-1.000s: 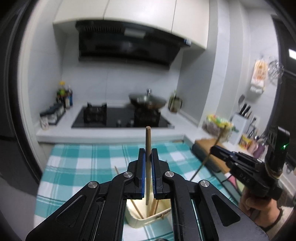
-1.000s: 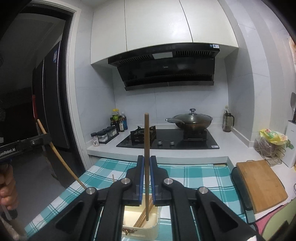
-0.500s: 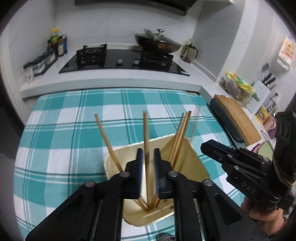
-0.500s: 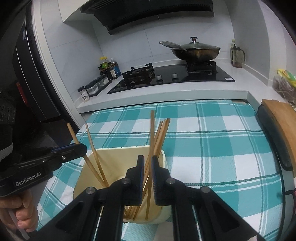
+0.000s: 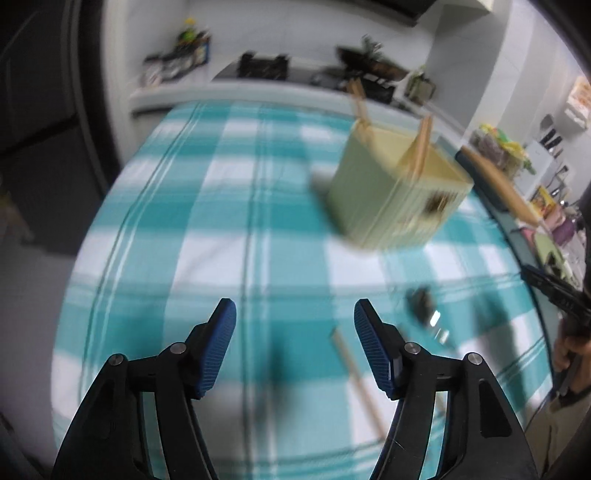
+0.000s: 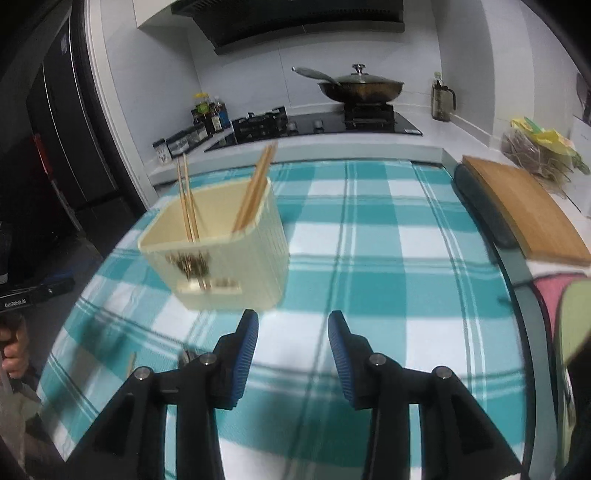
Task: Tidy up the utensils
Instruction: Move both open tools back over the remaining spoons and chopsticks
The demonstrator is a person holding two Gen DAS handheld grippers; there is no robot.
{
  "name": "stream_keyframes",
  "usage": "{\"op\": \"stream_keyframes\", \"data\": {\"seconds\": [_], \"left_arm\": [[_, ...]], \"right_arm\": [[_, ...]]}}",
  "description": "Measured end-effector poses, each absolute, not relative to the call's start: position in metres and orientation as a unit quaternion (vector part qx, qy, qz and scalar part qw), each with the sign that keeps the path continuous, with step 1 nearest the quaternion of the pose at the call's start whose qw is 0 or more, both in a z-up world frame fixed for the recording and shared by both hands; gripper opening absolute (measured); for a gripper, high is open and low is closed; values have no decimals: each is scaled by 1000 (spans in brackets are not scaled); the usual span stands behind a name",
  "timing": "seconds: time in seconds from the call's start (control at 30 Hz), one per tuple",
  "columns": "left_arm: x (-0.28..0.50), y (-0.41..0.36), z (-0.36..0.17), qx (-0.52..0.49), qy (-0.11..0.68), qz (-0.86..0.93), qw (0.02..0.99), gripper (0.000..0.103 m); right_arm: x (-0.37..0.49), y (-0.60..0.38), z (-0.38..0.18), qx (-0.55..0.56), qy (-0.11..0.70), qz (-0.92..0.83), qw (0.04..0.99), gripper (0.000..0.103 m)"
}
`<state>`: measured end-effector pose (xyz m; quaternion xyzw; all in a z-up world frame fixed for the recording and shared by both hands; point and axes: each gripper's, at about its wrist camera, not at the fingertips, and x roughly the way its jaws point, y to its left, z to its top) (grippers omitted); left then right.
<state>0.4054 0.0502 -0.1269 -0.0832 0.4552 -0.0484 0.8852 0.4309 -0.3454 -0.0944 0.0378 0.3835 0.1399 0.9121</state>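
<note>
My right gripper [image 6: 293,338] jaws opening, nothing between them, over the checked cloth [image 6: 373,291]. Cream holder [image 6: 221,254] just ahead-left of the gripper, chopsticks [image 6: 255,192] leaning inside it. Cutting board [image 6: 524,210] far right of the holder.

Walls: white tiles [image 6: 258,55] are filling the upper frame.
Hood: a black hood [image 6: 295,18] is hanging at top centre.
Hob: a lidded wok [image 6: 360,88] is sitting on it.
Table: a teal check cloth [image 6: 388,258] is covering it.
Left edge: a dark fridge [image 6: 66,129] is standing there.
</note>
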Motion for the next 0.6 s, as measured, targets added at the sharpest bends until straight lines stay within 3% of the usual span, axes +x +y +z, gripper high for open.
{"op": "stream_keyframes", "data": {"seconds": [0.23, 0.43, 0.6], "left_arm": [[350, 49, -193, -68, 468, 16, 881, 68], [350, 33, -205, -46, 449, 22, 892, 71], [349, 25, -209, -22, 444, 25, 895, 80]], "right_arm": [[353, -366, -180, 45, 438, 52, 896, 40], [331, -347, -190, -22, 406, 25, 913, 40], [328, -351, -191, -9, 400, 29, 916, 40]]}}
